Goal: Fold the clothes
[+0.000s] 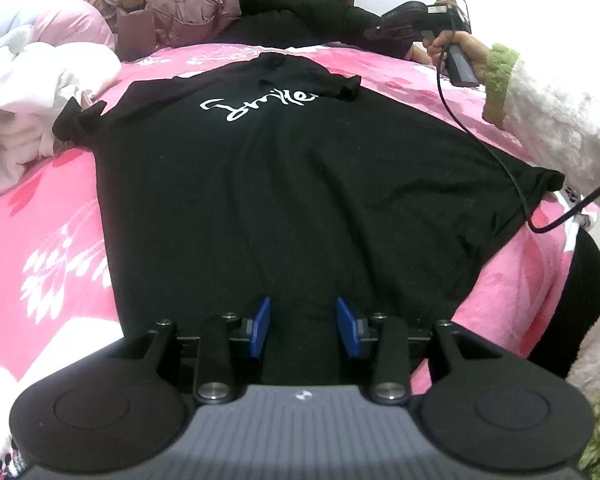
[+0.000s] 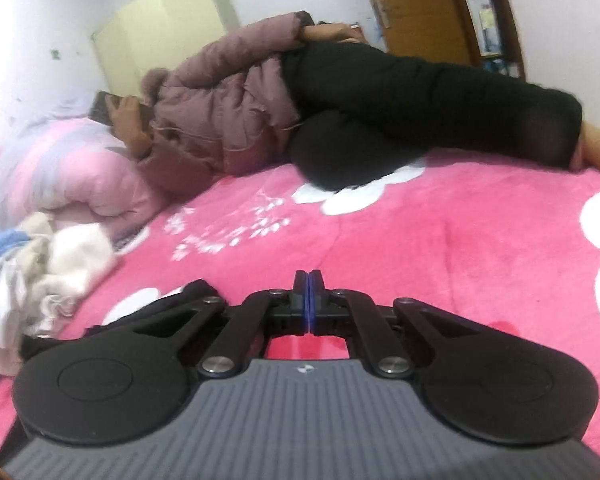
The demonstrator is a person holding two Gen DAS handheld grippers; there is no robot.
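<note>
Black: one T-shirt (image 1: 300,184), two grippers (image 1: 303,326).

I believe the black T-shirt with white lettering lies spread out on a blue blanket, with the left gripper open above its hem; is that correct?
Not quite: the blanket is pink, as the left wrist view shows. The black T-shirt does lie spread out, with the left gripper open above its hem.

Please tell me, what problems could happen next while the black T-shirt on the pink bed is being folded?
1. The black cable from the right claw lies across the black T-shirt; it could snag or drag the cloth.
2. One sleeve is already bunched, so a fold now may come out uneven.
3. The left claw hovers open at the hem; on the soft pink blanket it might pinch bedding too.
</note>
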